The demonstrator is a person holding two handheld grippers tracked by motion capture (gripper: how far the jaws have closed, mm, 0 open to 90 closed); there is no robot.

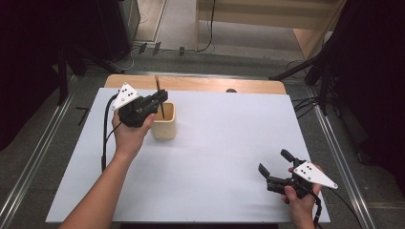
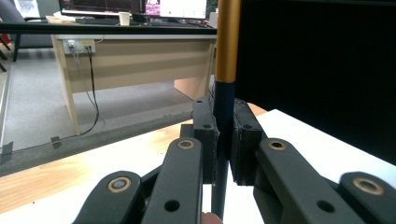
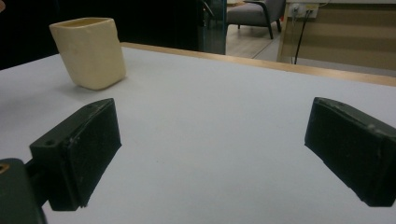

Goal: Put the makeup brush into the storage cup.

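A cream square cup [image 1: 165,121] stands on the white table top at the left; it also appears in the right gripper view as the cup [image 3: 89,50] at the upper left. My left gripper [image 1: 161,97] is held over the cup's rim, shut on a pen with a dark blue barrel and a gold upper part [image 2: 227,56]. The pen [image 1: 159,98] stands nearly upright, its lower end inside the cup. In the left gripper view the pads [image 2: 208,140] clamp the dark barrel. My right gripper [image 1: 274,162] rests low at the table's front right, open, with nothing between its fingers [image 3: 84,149].
The white sheet [image 1: 224,143] covers most of the wooden table, whose bare edge [image 1: 200,84] runs along the far side. Metal rails flank the table on the floor. A desk with monitors [image 2: 135,51] stands beyond.
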